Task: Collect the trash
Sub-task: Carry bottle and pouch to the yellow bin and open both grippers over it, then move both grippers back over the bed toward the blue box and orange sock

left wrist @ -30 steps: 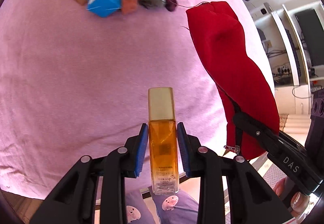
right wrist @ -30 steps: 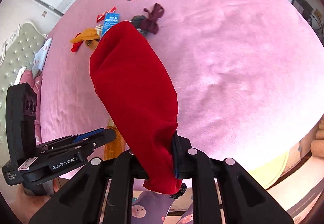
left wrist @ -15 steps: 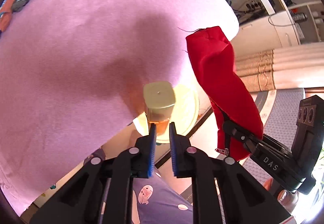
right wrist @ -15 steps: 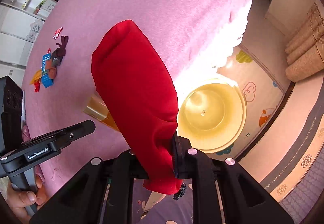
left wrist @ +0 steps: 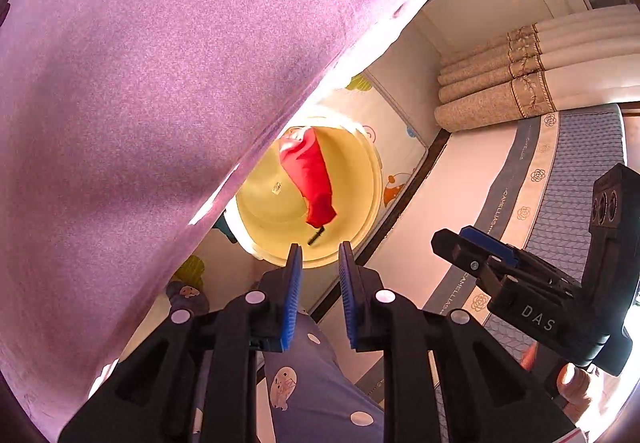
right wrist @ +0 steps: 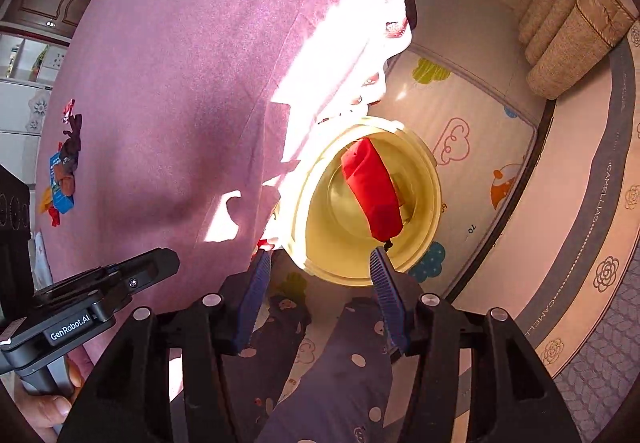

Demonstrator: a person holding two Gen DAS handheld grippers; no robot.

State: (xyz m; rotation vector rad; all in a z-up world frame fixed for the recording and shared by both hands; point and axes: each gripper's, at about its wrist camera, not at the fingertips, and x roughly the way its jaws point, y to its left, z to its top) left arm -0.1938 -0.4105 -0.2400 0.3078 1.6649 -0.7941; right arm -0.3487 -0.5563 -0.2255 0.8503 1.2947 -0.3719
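A yellow round bin (left wrist: 360,163) (right wrist: 320,203) stands on the floor beside the pink bed. A red cloth pouch (left wrist: 310,175) (right wrist: 374,187) lies inside it. My left gripper (left wrist: 319,255) is open and empty above the bin's near rim. My right gripper (right wrist: 318,259) is open wide and empty above the bin; it also shows in the left wrist view (left wrist: 480,255). The amber bottle is not in view. Several trash items (right wrist: 64,179), a blue pack among them, lie far off on the bed.
The pink bedspread (left wrist: 140,103) (right wrist: 180,83) fills the left of both views. A child's play mat (right wrist: 472,147) lies under the bin. Rolled beige curtains (left wrist: 500,95) lie at the right. The person's patterned legs (right wrist: 328,383) are below the grippers.
Both grippers have opened. The red pouch has left my right gripper and lies in the bin. The amber bottle has left my left gripper and is out of sight.
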